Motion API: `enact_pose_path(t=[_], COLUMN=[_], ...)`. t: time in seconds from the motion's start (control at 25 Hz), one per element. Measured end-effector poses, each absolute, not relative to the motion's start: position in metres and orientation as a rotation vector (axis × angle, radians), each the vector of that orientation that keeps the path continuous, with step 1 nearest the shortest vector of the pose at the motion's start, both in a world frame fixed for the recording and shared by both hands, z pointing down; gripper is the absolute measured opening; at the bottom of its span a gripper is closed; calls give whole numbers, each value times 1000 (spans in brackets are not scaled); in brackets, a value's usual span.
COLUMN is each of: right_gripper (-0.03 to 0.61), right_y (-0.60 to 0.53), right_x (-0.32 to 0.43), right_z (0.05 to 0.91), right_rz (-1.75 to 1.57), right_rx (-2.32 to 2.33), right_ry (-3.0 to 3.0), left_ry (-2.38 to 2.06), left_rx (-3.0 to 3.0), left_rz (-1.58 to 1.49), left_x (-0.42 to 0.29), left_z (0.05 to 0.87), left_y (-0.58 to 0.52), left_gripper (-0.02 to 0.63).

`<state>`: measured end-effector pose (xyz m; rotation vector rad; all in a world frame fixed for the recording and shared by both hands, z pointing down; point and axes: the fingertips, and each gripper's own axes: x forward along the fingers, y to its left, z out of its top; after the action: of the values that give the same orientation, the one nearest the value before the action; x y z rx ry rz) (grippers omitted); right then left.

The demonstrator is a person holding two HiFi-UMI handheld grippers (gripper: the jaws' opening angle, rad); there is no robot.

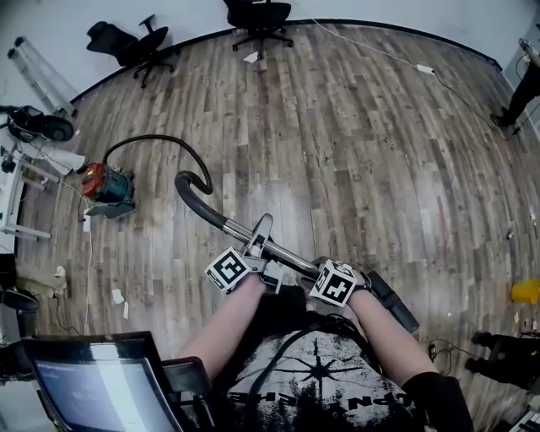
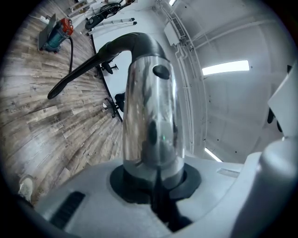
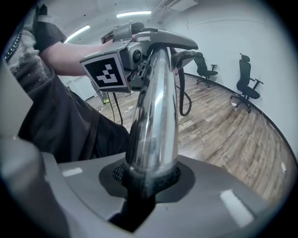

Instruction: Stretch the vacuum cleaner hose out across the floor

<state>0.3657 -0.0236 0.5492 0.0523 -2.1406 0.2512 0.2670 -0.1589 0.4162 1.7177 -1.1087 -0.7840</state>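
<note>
The vacuum cleaner point(image 1: 107, 189), red and teal, sits on the wooden floor at the left. Its black hose point(image 1: 164, 139) arcs up from it and curls down into a bent black handle point(image 1: 192, 196). From there a chrome wand point(image 1: 287, 255) runs toward me and ends in a black nozzle point(image 1: 393, 301). My left gripper point(image 1: 258, 253) is shut on the wand near its upper end. My right gripper point(image 1: 326, 272) is shut on it lower down. In the left gripper view the wand point(image 2: 151, 116) rises from the jaws to the handle point(image 2: 125, 44), with the vacuum cleaner point(image 2: 56, 31) far off. The right gripper view shows the wand point(image 3: 156, 116) clamped, with the left gripper's marker cube point(image 3: 107, 69) beyond.
Two black office chairs point(image 1: 139, 42) point(image 1: 257, 17) stand by the curved back wall. A white cable with an adapter point(image 1: 423, 68) crosses the far floor. A person point(image 1: 523, 84) stands far right. An open laptop point(image 1: 97, 388) is at the bottom left, a yellow object point(image 1: 525, 291) at the right.
</note>
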Motion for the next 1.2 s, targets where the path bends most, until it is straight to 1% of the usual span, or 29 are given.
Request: enact_pose_path(t=[0.16, 0.52, 0.88, 1.2], right_gripper=[91, 91, 91, 89], right_y=[-66, -184, -237, -293], right_x=[371, 352, 363, 403], right_z=[548, 542, 542, 543], right_rz=[254, 221, 174, 98], right_rx=[56, 83, -47, -289], right_ry=[-2114, -2088, -2094, -2095], left_ry=[-1091, -1068, -1184, -1406], left_rx=[1698, 1714, 1659, 1538], left_rz=[-796, -833, -874, -966], left_x=[269, 246, 244, 263], left_z=[419, 410, 412, 412], left_y=[-203, -316, -360, -394], left_gripper=[42, 43, 43, 43])
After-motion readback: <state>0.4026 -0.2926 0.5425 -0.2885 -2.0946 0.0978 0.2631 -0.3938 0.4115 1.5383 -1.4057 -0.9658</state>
